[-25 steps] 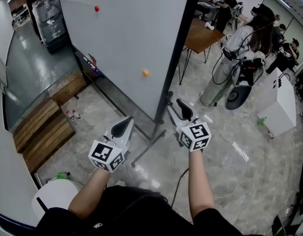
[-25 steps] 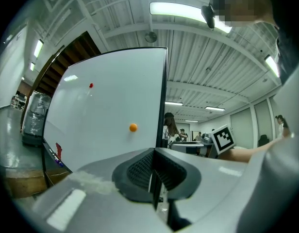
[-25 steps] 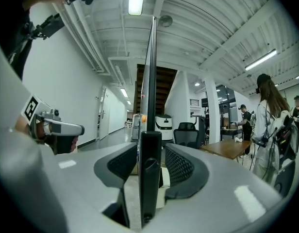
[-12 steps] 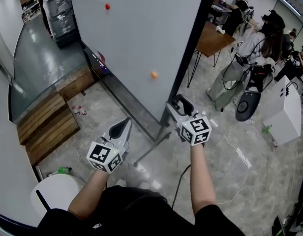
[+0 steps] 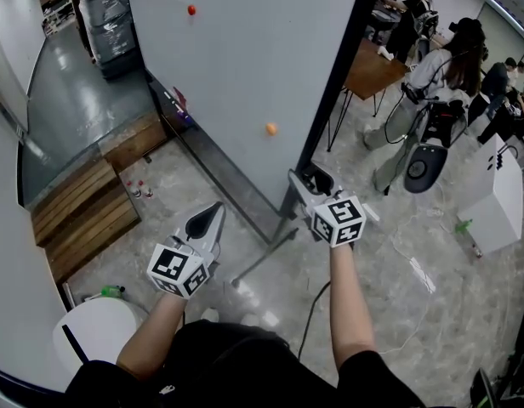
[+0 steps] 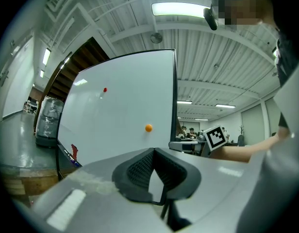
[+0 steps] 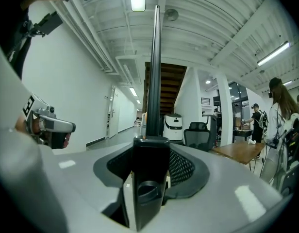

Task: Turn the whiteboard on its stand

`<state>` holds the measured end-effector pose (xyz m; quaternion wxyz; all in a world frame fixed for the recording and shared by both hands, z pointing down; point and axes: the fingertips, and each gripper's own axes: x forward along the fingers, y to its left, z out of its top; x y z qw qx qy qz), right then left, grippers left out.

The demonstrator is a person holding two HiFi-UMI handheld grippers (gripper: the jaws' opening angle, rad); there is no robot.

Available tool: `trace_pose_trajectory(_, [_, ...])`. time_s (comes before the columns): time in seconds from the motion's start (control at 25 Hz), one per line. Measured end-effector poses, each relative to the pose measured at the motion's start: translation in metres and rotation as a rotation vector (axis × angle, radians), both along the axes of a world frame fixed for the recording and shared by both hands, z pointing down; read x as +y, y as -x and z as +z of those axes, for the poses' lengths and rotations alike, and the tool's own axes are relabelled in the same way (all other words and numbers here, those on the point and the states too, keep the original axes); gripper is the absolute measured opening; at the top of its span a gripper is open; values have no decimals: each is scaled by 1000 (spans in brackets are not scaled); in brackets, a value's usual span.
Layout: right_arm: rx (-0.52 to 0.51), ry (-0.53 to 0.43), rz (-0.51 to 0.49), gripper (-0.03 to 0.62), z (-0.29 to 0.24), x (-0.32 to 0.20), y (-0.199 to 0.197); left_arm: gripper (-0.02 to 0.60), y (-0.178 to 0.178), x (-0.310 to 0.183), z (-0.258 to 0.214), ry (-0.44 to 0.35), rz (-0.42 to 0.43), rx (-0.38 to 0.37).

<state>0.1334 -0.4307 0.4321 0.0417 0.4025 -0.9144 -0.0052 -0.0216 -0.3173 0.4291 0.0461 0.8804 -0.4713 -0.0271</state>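
The whiteboard (image 5: 245, 66) is the biggest thing here. It stands upright on its stand, directly ahead of both grippers, with its white face spreading ahead of the left gripper (image 5: 209, 215) and to the left of the right one. Its black side frame (image 5: 334, 83) rises straight up from the right gripper (image 5: 311, 181). The stand's foot (image 5: 262, 257) runs along the floor between the two grippers.

Low wooden boards (image 5: 83, 211) lie on the floor well to the left of the left gripper. A wooden table (image 5: 373, 70) stands beyond the right gripper, a little to its right, and some people (image 5: 441, 66) are near it.

The right gripper has the lower block of the black frame (image 7: 150, 178) between its jaws, and the jaws are closing on it. A thin bright strip shows on each side of the block (it is thinner on the right side), so the pads do not seem to press on it.

The left gripper is clenched and grasps nothing. Its fingertips (image 6: 148, 154) meet at a point, and it is held in the air, apart from the board.

An orange magnet (image 5: 271, 129) sits on the board's face, ahead of the right gripper and just to its left. A red magnet (image 5: 191, 10) sits much higher, far ahead of the left gripper.
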Motion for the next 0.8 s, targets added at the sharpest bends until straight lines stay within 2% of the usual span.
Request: trace_pose_trajectory(0.8, [17,42,-18,192,-5,11,0,3,4,10,-9,-6,3,12])
